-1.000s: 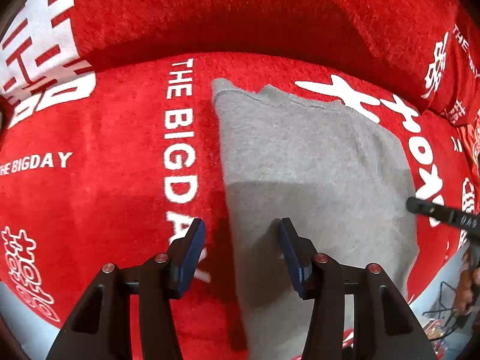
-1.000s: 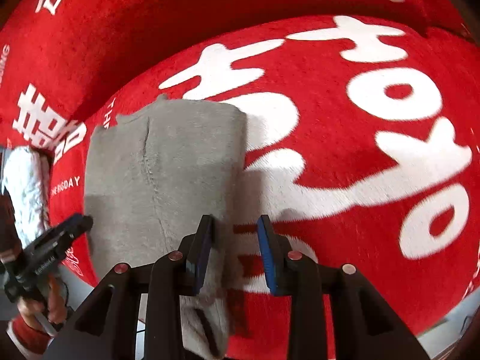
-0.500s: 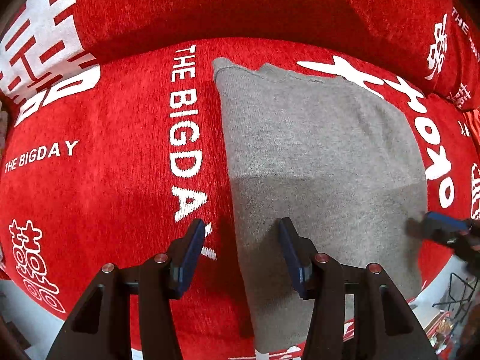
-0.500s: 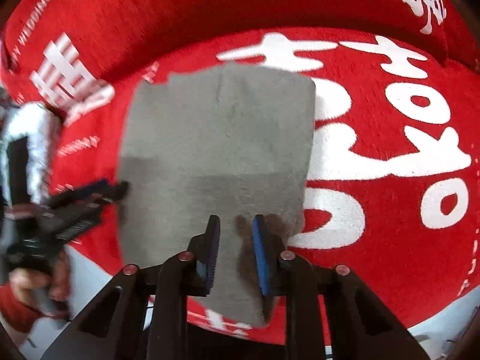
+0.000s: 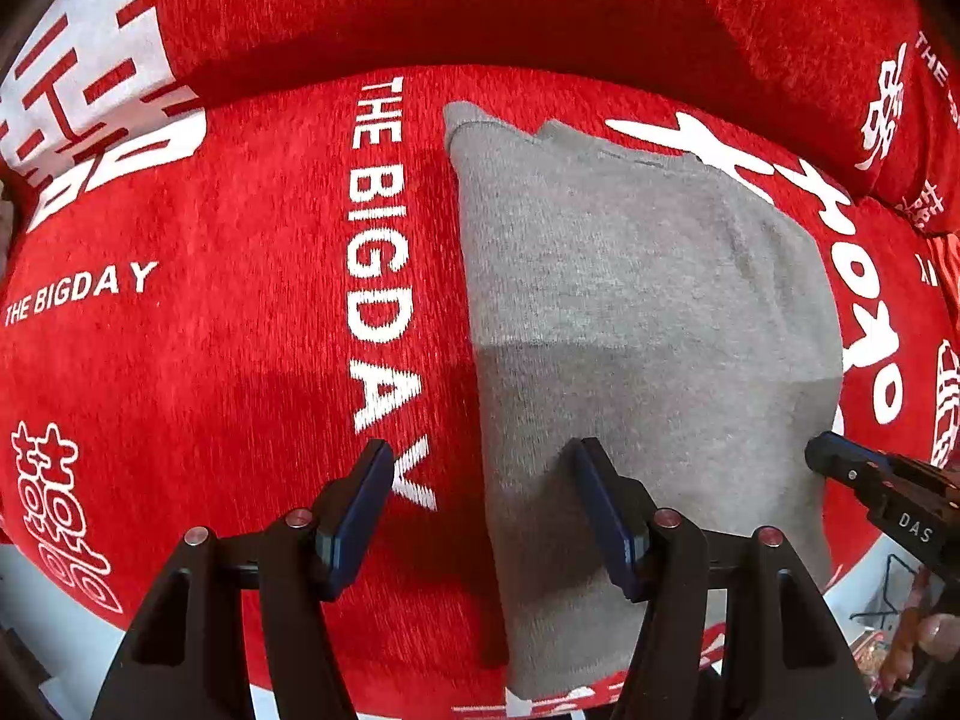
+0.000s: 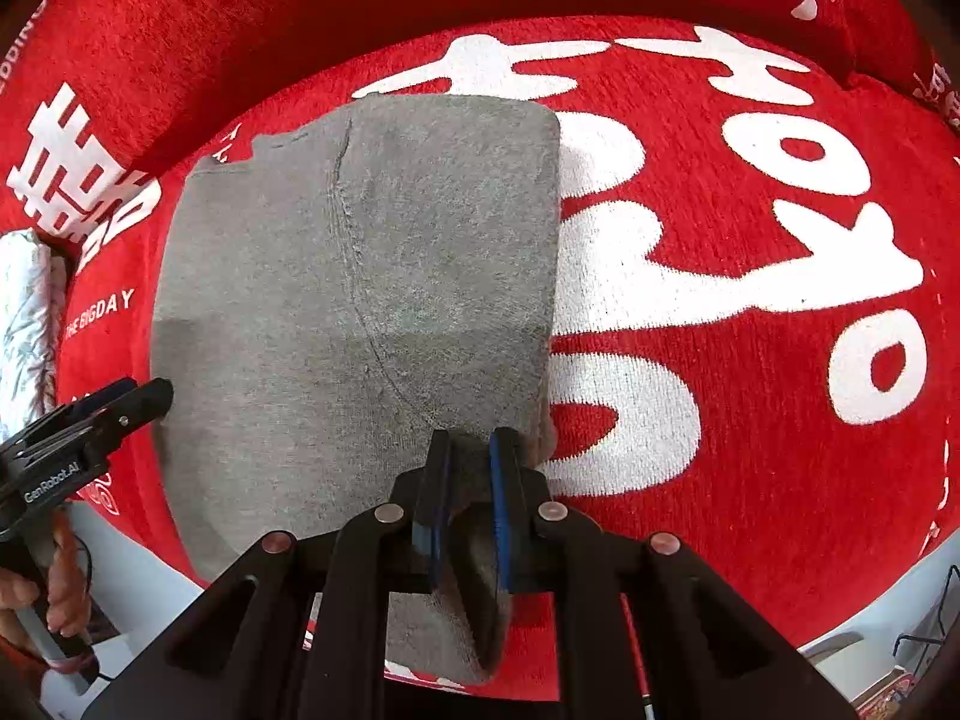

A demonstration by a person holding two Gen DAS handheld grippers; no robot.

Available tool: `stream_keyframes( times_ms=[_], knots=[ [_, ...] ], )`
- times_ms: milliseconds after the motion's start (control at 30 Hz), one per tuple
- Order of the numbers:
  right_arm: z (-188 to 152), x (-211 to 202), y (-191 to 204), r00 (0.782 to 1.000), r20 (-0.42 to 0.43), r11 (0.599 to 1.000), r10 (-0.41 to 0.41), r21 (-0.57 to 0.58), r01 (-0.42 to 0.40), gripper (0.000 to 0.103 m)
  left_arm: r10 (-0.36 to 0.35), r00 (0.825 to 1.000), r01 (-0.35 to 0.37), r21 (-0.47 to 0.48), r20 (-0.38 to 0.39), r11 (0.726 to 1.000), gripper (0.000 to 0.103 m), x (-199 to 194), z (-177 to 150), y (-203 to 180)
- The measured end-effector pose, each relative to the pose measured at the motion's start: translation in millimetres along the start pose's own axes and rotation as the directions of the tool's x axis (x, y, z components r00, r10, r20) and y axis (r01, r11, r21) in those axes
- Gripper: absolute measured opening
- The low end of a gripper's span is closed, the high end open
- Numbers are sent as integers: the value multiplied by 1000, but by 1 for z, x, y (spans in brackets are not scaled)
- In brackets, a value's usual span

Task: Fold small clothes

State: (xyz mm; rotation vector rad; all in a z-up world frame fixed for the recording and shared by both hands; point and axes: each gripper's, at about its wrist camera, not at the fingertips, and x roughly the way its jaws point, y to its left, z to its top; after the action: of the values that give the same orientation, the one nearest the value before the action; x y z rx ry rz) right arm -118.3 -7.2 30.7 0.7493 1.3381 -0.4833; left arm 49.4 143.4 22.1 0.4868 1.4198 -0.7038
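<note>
Red cover (image 5: 228,312) printed with white lettering spreads over a cushioned seat, and on it lies the grey garment (image 5: 630,312), flat and already narrowed to a long rectangle. Its long axis runs from the near edge of the seat away toward the backrest, so both hand-held grippers sit at its near short end, one on each long side. The right hand-held gripper (image 6: 468,492) is the nearer to the work: its jaws are together, clamped on the near right corner of the garment, with cloth bunched between the pads. The left hand-held gripper (image 5: 480,516) points down over the near left edge, its jaws opening and standing apart; that long edge passes between them, but the pads do not press on it. My judgement: the fold will go along the long axis, near end carried toward the far end, once the left side is also pinched.
</note>
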Motion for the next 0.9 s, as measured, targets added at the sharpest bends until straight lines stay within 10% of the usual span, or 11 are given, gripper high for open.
stream_keyframes(
  times_ms=[367,467,900],
  knots=[
    [-17,-15,-3,999,-37,999,28,43,-27,20,-22,998,18,-58,-65,998,65,-4,-5,6],
    [-31,-18,-9,997,-63,996,54,73,-50,36,7,996,-12,-64,-83,998,94,-6,-6,10],
    [-56,15,-27,986,-165,989,34,147,-9,39,80,983,-85,-21,-165,996,103,-5,-36,14]
  ],
)
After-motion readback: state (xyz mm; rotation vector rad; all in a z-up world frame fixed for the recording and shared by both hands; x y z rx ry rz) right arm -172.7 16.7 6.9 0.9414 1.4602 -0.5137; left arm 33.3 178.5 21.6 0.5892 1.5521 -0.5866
